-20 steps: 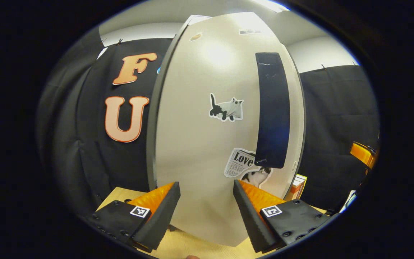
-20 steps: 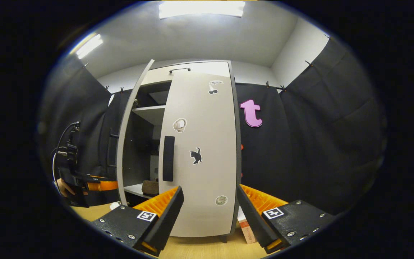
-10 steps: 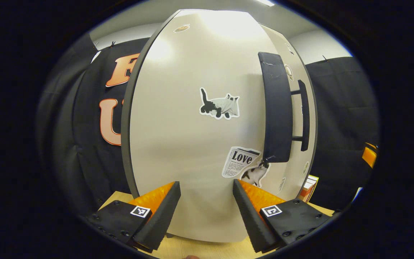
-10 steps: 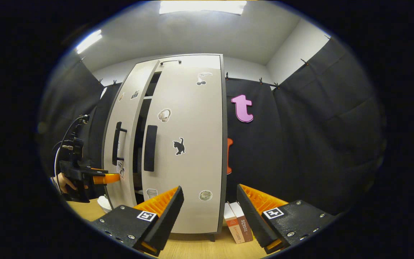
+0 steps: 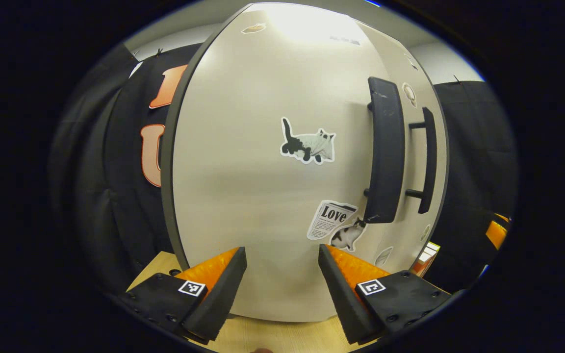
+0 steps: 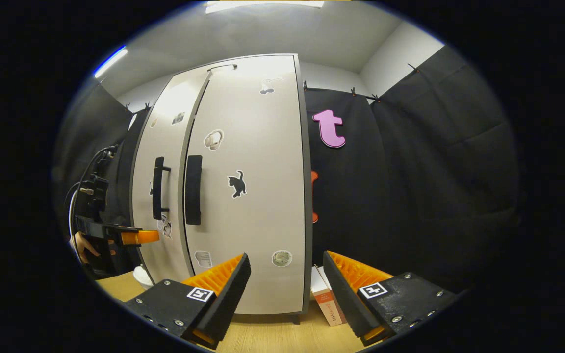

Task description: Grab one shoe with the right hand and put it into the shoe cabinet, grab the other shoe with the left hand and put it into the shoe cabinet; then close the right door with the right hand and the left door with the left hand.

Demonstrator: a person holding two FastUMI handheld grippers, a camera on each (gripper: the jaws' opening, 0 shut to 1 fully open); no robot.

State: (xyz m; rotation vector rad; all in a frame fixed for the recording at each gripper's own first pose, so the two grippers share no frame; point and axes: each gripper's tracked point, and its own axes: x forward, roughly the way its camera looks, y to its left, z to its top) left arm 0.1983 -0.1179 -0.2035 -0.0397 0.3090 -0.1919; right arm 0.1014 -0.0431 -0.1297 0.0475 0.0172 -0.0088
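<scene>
A: Left gripper (image 5: 281, 279) spread wide, empty, right up against the left door (image 5: 263, 186) of the shoe cabinet (image 6: 243, 162).

B: Right gripper (image 6: 286, 284) gapes too. Right door (image 6: 258, 196) looks flush; left seemingly closed.

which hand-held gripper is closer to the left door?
Left. The left hand-held gripper sits right at the left door, fingertips at its face. The right hand-held gripper hangs back, facing the right door.
</scene>
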